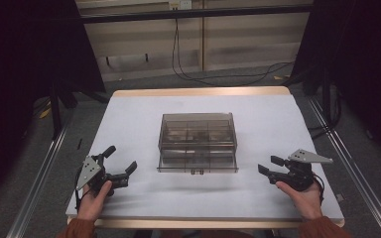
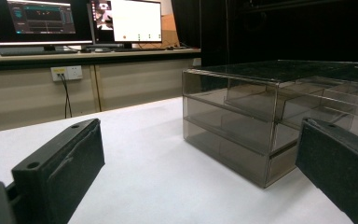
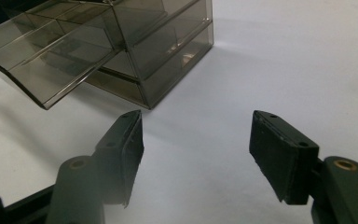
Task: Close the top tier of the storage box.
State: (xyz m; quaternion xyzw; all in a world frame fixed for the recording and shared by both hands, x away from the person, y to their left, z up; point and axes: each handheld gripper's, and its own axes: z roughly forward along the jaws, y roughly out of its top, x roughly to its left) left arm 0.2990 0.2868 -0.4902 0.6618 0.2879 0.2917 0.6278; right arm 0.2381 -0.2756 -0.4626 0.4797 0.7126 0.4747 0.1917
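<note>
A smoky see-through drawer box (image 1: 197,141) stands in the middle of the white table (image 1: 129,119), and its lower drawer (image 1: 197,163) sticks out a little toward me. My left gripper (image 1: 120,160) rests at the near left, open, with nothing between its jaws. At the near right lies my right gripper (image 1: 269,165), also open and empty, pointing left toward the box. From the left gripper view the box (image 2: 270,116) sits ahead to the right. In the right gripper view the box (image 3: 121,42) is at the upper left, beyond the fingertips (image 3: 130,140).
Bare white tabletop surrounds the box on all sides. Beyond the far edge are a grey floor with cables (image 1: 218,74), dark stands, and a bench with monitors (image 2: 74,21). Metal rails (image 1: 34,183) run along both sides of the table.
</note>
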